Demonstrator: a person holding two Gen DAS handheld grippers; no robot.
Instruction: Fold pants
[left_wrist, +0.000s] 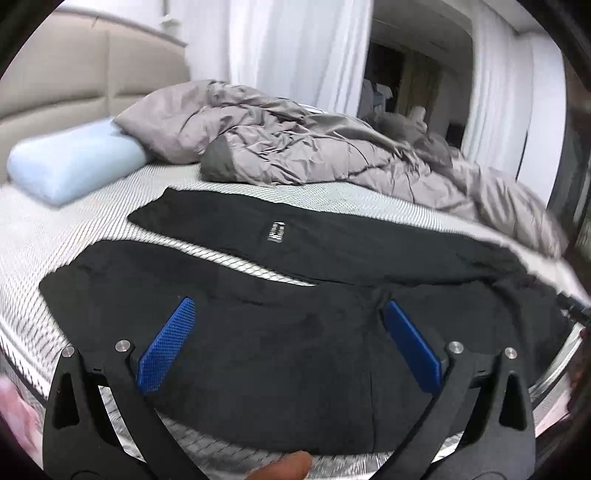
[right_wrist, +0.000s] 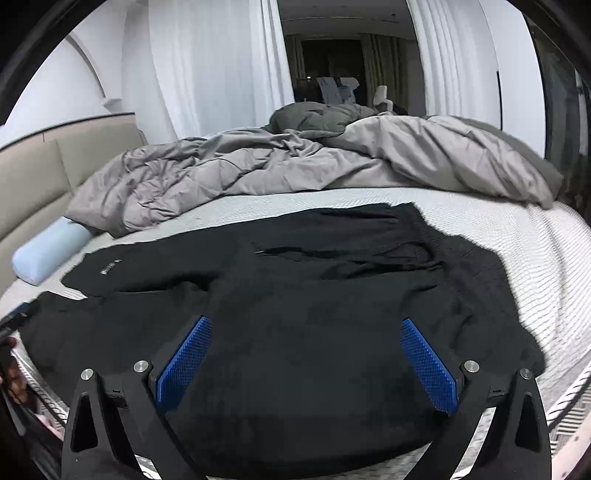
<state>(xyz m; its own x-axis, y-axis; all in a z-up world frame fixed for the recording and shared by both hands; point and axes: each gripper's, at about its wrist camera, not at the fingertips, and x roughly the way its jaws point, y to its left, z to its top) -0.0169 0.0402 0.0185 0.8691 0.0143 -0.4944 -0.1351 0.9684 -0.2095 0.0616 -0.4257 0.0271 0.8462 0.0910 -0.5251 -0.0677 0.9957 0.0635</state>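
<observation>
The left gripper (left_wrist: 288, 306) stands wide open, its blue pads (left_wrist: 166, 343) well apart and holding nothing. Black pants (left_wrist: 295, 332) lie spread flat on the mattress (left_wrist: 66, 236) directly beneath and ahead of it. Both pads hover over the near leg; contact with the cloth cannot be confirmed. Beyond the fingertips, the far leg runs off to the left, parted from the near leg by a wedge of bare mattress. A small white label (left_wrist: 277, 231) sits on the far leg, straight ahead of the tool. A pale blue pillow (left_wrist: 74, 162) lies far ahead to the left. A rumpled grey duvet (left_wrist: 295, 147) is heaped behind the pants, ahead and to the right. A beige headboard (left_wrist: 74, 74) stands at far left.

The right gripper (right_wrist: 306, 325) is likewise wide open and empty, pads (right_wrist: 184, 365) spread over the pants (right_wrist: 295, 314). The waist end lies ahead and to its right, somewhat bunched. The legs extend to its left, where the label (right_wrist: 110, 268) shows. The duvet (right_wrist: 295, 162) fills the far side of the mattress (right_wrist: 535, 258), with the pillow (right_wrist: 48, 251) at far left by the headboard (right_wrist: 37, 184). White curtains (right_wrist: 207, 66) hang behind.
</observation>
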